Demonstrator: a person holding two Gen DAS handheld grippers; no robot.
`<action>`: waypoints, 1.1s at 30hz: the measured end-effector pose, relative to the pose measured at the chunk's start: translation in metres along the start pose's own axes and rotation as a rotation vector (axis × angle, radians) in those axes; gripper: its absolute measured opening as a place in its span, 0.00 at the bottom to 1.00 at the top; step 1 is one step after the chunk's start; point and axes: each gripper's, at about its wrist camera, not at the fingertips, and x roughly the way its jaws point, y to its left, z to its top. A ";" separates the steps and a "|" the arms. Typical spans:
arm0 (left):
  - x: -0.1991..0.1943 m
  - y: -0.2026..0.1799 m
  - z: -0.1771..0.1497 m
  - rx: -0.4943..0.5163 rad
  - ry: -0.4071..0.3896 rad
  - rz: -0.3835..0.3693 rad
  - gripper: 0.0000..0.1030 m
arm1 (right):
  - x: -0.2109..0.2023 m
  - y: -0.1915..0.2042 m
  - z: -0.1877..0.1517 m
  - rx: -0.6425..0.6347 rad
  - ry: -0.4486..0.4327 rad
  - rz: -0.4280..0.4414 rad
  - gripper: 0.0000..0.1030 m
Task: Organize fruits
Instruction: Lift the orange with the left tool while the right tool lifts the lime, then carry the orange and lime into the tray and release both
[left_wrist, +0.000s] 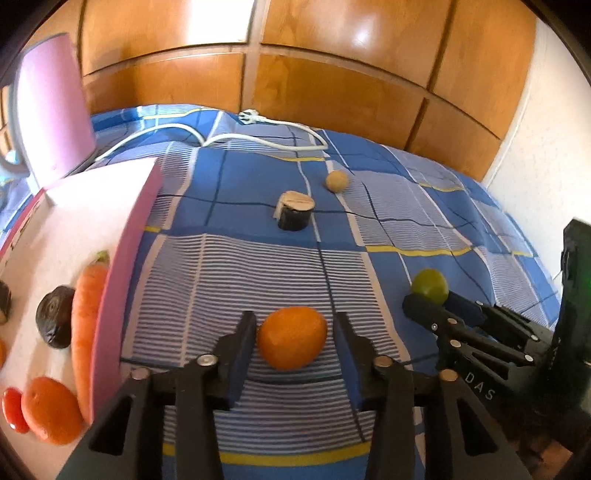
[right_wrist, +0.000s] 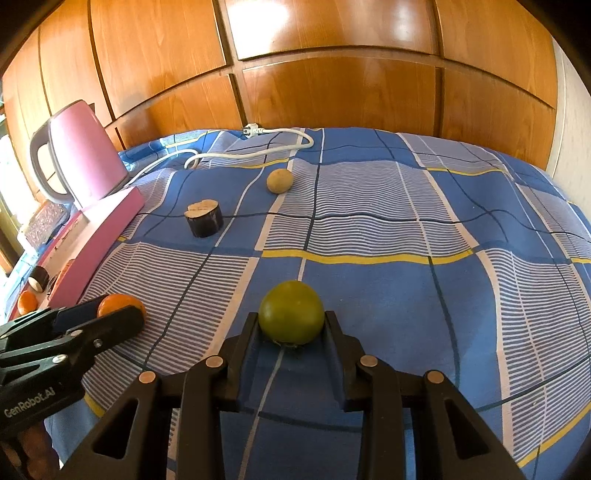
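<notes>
An orange (left_wrist: 292, 338) lies on the blue checked cloth between the fingers of my left gripper (left_wrist: 295, 332); the jaws are open with gaps on both sides. It shows in the right wrist view (right_wrist: 120, 303) too. A green round fruit (right_wrist: 291, 312) sits between the fingertips of my right gripper (right_wrist: 291, 326), which touch its sides. It also shows in the left wrist view (left_wrist: 430, 286). A pink box (left_wrist: 122, 266) at the left holds a carrot (left_wrist: 86, 332), a dark fruit (left_wrist: 55, 321), an orange (left_wrist: 50, 410) and a red fruit (left_wrist: 13, 410).
A cut dark aubergine piece (right_wrist: 204, 218) and a small tan ball-like fruit (right_wrist: 279, 180) lie farther back on the cloth. A pink kettle (right_wrist: 83, 155) with a white cable (right_wrist: 258, 153) stands back left. Wooden wardrobe doors (right_wrist: 332, 74) rise behind.
</notes>
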 end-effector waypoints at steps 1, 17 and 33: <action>0.001 -0.002 -0.001 0.010 -0.003 0.008 0.36 | 0.000 0.001 0.000 -0.002 -0.001 -0.003 0.33; -0.023 -0.001 -0.017 -0.001 -0.019 0.076 0.35 | -0.006 0.010 -0.002 -0.023 0.021 -0.051 0.32; -0.053 0.008 -0.015 -0.046 -0.074 0.092 0.35 | -0.016 0.037 -0.010 -0.019 0.062 0.028 0.32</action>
